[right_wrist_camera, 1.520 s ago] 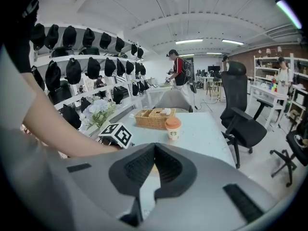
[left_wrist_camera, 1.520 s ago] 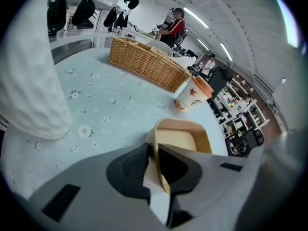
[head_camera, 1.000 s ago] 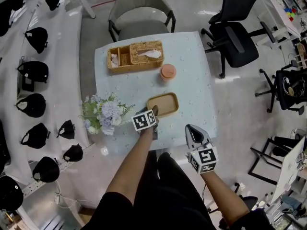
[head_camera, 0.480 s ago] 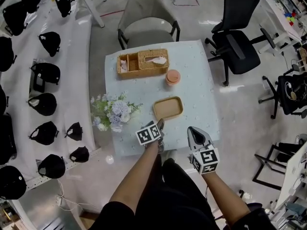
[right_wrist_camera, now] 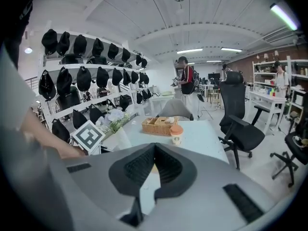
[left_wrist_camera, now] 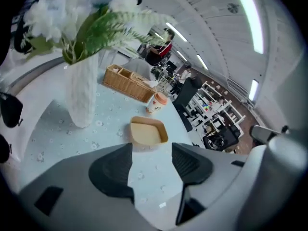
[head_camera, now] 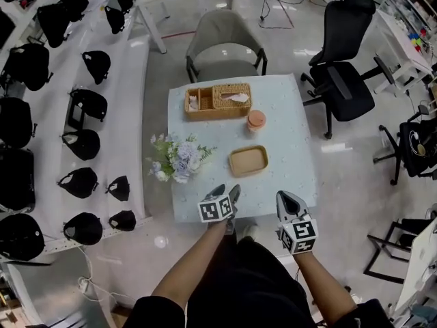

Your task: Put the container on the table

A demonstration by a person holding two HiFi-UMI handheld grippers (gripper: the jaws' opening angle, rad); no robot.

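The container [head_camera: 248, 161], a shallow tan tray, lies flat on the pale blue table [head_camera: 287, 115], toward its near side. My left gripper [head_camera: 231, 195] hangs over the table's near edge, a short way back from the tray and apart from it. It is open, with nothing between its pads. In the left gripper view the container [left_wrist_camera: 148, 131] shows just beyond the open left gripper [left_wrist_camera: 151, 152]. My right gripper [head_camera: 287, 201] hovers off the table's near right corner, shut and empty. In the right gripper view the right gripper [right_wrist_camera: 154, 148] has its pads meeting at the tips.
A white vase of flowers [head_camera: 179, 161] stands at the table's left edge. A wicker basket [head_camera: 218, 100] and a lidded paper cup [head_camera: 256, 120] sit farther back. A grey chair [head_camera: 227, 43] stands behind the table, a black office chair [head_camera: 345, 74] at right, shelves of black caps [head_camera: 82, 142] at left.
My left gripper has pulled back from the tray's near corner to the table's near edge and risen. The tray stays on the table. My right gripper has lifted a little.
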